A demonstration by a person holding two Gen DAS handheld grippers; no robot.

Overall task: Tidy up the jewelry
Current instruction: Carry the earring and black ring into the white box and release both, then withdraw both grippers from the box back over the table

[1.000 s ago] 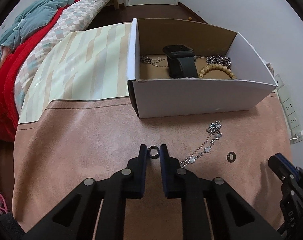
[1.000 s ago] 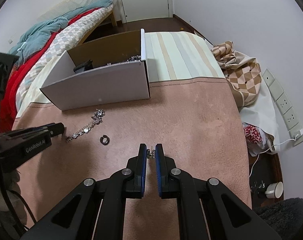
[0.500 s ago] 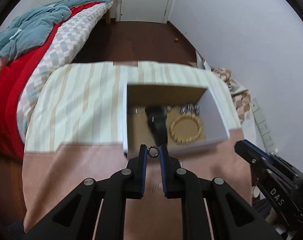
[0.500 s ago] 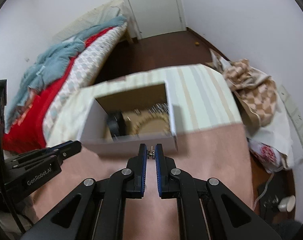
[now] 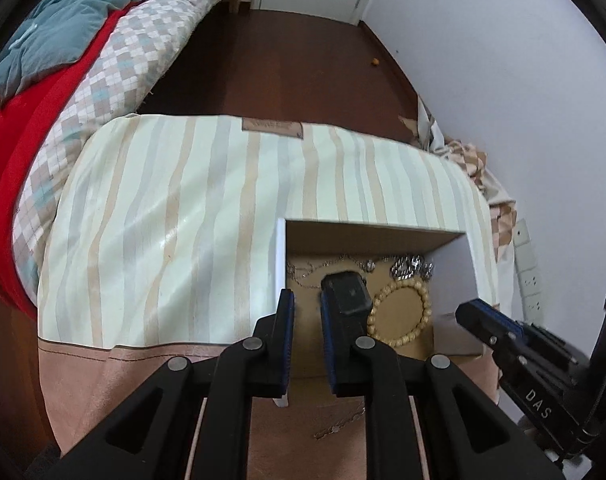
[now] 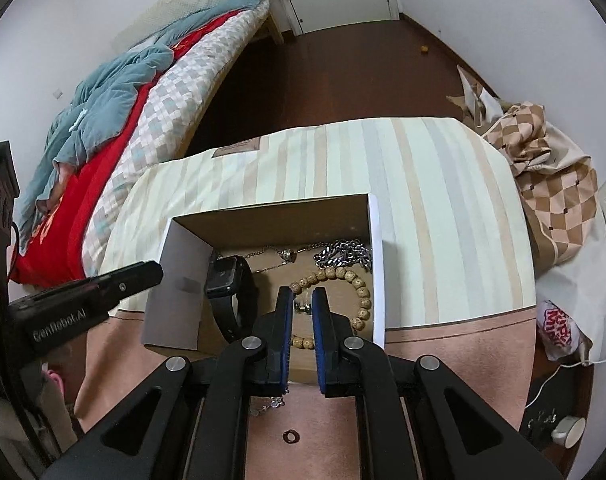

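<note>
Jewelry lay mostly inside the white cardboard box (image 6: 175, 300), which stood on the counter (image 6: 463, 360) where its pink-brown top met a striped cloth (image 6: 423, 200). "GenRobot.AI" was printed on the side of the left tool (image 5: 306, 300), and "DAS" on the right tool (image 6: 302, 296). A brown label (image 5: 273, 128) on the cloth carried writing too small to read, and the red lettering on a bag (image 6: 559, 328) beside the counter was only partly legible.

Both tools hung over the box, and their black fingers hid its near wall and part of the beaded bracelet (image 6: 343, 276). The left tool's jaws had just been opening and stood apart, with nothing between them. The right tool's jaws had also just been opening, with a small metal piece (image 6: 302, 309) between the pads (whether they gripped it I could not tell).

In the box were one black watch (image 6: 227, 276), one beaded bracelet, one chunky silver chain (image 6: 343, 254) and some thin chain. Outside it lay one ring (image 6: 291, 436) and one loose chain (image 6: 271, 403). A bed (image 6: 163, 92) stood behind.
</note>
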